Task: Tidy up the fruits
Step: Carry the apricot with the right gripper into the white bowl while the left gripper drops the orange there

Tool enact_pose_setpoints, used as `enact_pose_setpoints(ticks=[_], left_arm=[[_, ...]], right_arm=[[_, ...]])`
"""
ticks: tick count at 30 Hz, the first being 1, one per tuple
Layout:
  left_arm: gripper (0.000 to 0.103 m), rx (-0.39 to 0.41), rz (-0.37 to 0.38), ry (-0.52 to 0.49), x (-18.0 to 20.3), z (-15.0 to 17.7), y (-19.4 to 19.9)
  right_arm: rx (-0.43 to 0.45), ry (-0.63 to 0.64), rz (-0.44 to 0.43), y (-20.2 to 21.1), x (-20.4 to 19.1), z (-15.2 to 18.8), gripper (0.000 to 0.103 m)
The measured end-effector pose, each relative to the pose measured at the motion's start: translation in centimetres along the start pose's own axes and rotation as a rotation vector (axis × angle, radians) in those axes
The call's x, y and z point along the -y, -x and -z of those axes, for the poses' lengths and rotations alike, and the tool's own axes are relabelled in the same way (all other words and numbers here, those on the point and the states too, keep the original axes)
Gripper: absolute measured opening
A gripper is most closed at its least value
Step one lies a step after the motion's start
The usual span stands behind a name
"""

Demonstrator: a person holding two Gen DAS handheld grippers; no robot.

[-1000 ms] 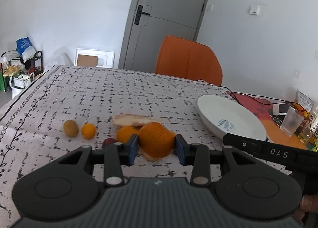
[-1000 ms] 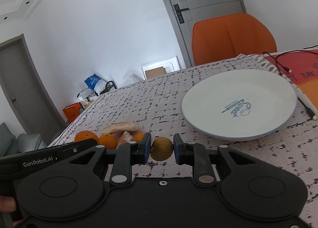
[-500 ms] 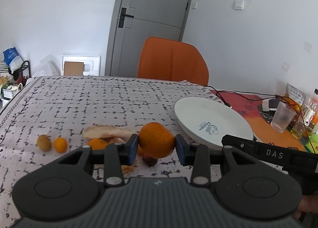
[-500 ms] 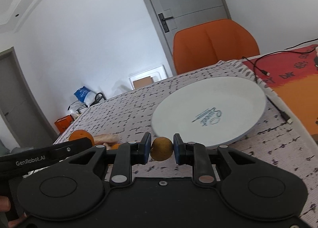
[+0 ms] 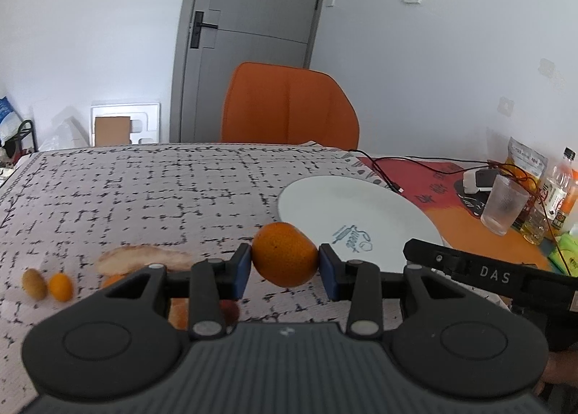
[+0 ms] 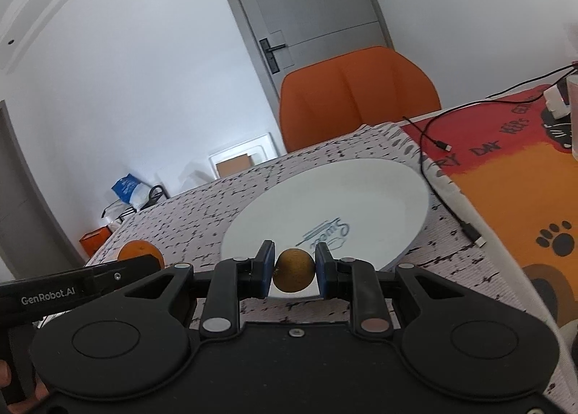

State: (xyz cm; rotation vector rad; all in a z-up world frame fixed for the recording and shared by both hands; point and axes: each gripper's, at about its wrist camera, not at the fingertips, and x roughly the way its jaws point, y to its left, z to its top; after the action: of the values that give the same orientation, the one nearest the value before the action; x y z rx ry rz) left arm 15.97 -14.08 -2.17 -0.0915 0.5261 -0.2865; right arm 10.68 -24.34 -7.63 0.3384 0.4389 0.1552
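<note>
The left tool [image 5: 284, 266] holds an orange [image 5: 284, 254], its body hiding fruits at lower left, while the right tool [image 6: 293, 270] holds a brown fruit [image 6: 293, 270] over the white plate's [image 6: 379, 197] near edge.

Both wrist views low over table, sharing white plate [image 5: 361, 204] [image 6: 361, 190].

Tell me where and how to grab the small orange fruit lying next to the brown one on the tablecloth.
Grip the small orange fruit across its narrow middle, coming from above with the fingers on its near and far faces. It is a small oval, and the brown fruit lies close on its left, so a left-right pinch would likely bump that neighbour. Both grippers are full now, so probably unload onto the plate first.
</note>
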Motion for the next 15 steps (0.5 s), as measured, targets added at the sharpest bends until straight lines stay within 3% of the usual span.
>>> enact_pose_setpoints(ticks=[3, 6, 15], left_arm=[[0.039, -0.008, 0.006, -0.008, 0.6, -0.2, -0.7], [0.039, -0.013, 0.008, -0.014, 1.1, -0.3, -1.2], [0.039, -0.022, 0.008, -0.038, 2.6, -1.1, -2.8]], right_arm=[[0.011, 0.005, 0.012, -0.2, 0.4, -0.1, 0.023], [0.017, -0.003, 0.008, -0.3, 0.9, -0.1, 0.030], [0.029, -0.033, -0.012, 1.2, 2.2, 0.2, 0.030]])
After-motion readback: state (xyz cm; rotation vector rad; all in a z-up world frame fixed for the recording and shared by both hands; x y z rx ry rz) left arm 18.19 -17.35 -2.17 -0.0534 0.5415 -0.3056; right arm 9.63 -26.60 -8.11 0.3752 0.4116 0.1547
